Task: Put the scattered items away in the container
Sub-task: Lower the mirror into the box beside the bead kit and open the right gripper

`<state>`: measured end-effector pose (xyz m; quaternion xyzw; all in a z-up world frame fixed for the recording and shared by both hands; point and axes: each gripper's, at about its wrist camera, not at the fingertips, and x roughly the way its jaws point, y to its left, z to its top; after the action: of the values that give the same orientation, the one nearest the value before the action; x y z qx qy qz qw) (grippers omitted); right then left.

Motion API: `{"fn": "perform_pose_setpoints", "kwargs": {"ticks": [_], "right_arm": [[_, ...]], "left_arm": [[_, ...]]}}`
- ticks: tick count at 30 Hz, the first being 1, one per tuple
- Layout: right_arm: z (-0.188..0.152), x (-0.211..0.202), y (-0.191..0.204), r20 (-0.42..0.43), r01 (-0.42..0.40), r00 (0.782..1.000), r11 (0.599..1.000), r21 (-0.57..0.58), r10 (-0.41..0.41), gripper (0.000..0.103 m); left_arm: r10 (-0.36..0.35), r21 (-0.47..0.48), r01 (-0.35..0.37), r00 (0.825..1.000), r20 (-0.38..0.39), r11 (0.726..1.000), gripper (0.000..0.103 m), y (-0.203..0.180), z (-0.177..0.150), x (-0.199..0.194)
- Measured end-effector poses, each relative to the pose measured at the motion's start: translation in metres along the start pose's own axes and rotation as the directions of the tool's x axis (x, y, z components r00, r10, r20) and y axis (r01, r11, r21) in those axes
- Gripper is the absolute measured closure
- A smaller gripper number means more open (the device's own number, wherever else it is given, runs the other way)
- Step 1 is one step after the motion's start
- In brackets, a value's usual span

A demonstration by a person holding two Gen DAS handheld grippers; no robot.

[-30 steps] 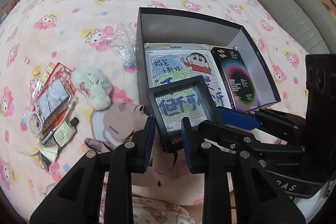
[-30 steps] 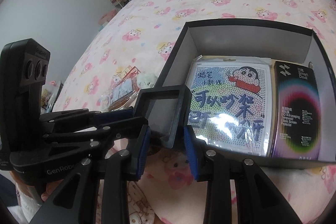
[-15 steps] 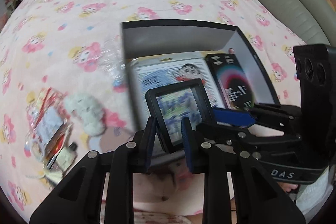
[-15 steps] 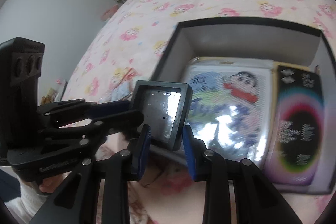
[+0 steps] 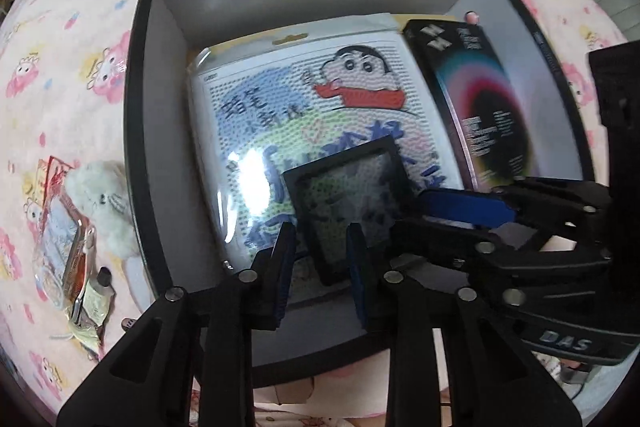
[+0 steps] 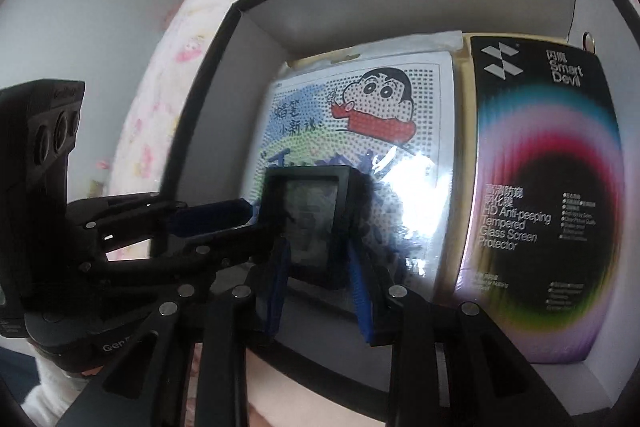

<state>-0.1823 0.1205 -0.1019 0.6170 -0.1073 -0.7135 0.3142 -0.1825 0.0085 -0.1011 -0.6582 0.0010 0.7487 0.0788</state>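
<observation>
small black square picture frame w/ glass front (image 5: 352, 215) is hanging just above cartoon bead sheet (image 5: 304, 107) inside black-rimmed grey cardboard box (image 5: 138, 131) | left gripper (image 5: 320, 267) is pinching near edge, right gripper (image 6: 318, 271) is pinching adjoining edge | both equally near, frame is lying almost flat

The box (image 5: 136, 147) looked like matt black card outside with a dull pale grey paper lining, and it sat on a soft printed cotton-like bedcover (image 5: 80, 39). Inside it, the cartoon bead picture (image 6: 360, 131) lay under a glossy clear plastic sleeve that threw back white glare, beside a screen-protector pack (image 6: 552, 187) of smooth, slightly shiny printed card. The small frame (image 5: 352, 203) had a matt black plastic-looking rim and a reflective clear front, the gripper fingers (image 5: 280, 267) were matt black plastic with blue rubbery pads, and the little toy (image 5: 104, 203) was fluffy white plush.
</observation>
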Motion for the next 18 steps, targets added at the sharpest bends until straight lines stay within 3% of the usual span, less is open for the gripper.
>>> {"fn": "perform_pose_setpoints", "kwargs": {"ticks": [2, 4, 6, 7, 10, 11, 14, 16, 18], "right_arm": [[0.000, -0.004, 0.000, 0.012, 0.005, 1.000, 1.000, 0.013, -0.005, 0.076], [0.001, -0.015, -0.001, 0.060, 0.078, 0.995, 0.997, 0.005, -0.078, 0.076], [0.000, -0.029, 0.005, 0.147, 0.216, 0.966, 0.976, -0.019, -0.211, 0.076], [-0.001, -0.036, 0.007, 0.193, 0.286, 0.941, 0.958, -0.026, -0.276, 0.076], [0.001, -0.046, 0.007, 0.252, 0.391, 0.892, 0.920, -0.018, -0.375, 0.076], [0.001, -0.047, 0.005, 0.252, 0.399, 0.888, 0.917, -0.010, -0.384, 0.076], [0.002, -0.045, -0.003, 0.237, 0.434, 0.873, 0.901, 0.022, -0.426, 0.076], [0.003, -0.045, -0.010, 0.220, 0.430, 0.877, 0.902, 0.043, -0.428, 0.076], [0.004, -0.047, -0.015, 0.209, 0.399, 0.891, 0.915, 0.069, -0.404, 0.075]], "left_arm": [[0.002, -0.012, -0.002, 0.999, 0.034, 1.000, 0.077, 0.001, -0.001, -0.007], [-0.010, -0.014, 0.011, 0.996, 0.090, 1.000, 0.077, -0.001, -0.002, -0.017], [-0.038, 0.007, 0.038, 0.990, 0.137, 0.999, 0.077, -0.009, -0.001, -0.025], [-0.075, 0.026, 0.072, 0.986, 0.151, 0.997, 0.077, -0.015, 0.001, -0.025], [-0.165, 0.045, 0.160, 0.976, 0.141, 0.986, 0.078, -0.028, 0.008, -0.016], [-0.165, 0.046, 0.160, 0.976, 0.140, 0.986, 0.082, -0.033, 0.010, -0.013], [-0.145, 0.045, 0.140, 0.981, 0.132, 0.989, 0.082, -0.038, 0.017, -0.003], [-0.137, 0.027, 0.135, 0.985, 0.109, 0.991, 0.082, -0.039, 0.021, 0.004], [-0.088, 0.022, 0.086, 0.992, 0.095, 0.996, 0.082, -0.039, 0.019, 0.008]]}}
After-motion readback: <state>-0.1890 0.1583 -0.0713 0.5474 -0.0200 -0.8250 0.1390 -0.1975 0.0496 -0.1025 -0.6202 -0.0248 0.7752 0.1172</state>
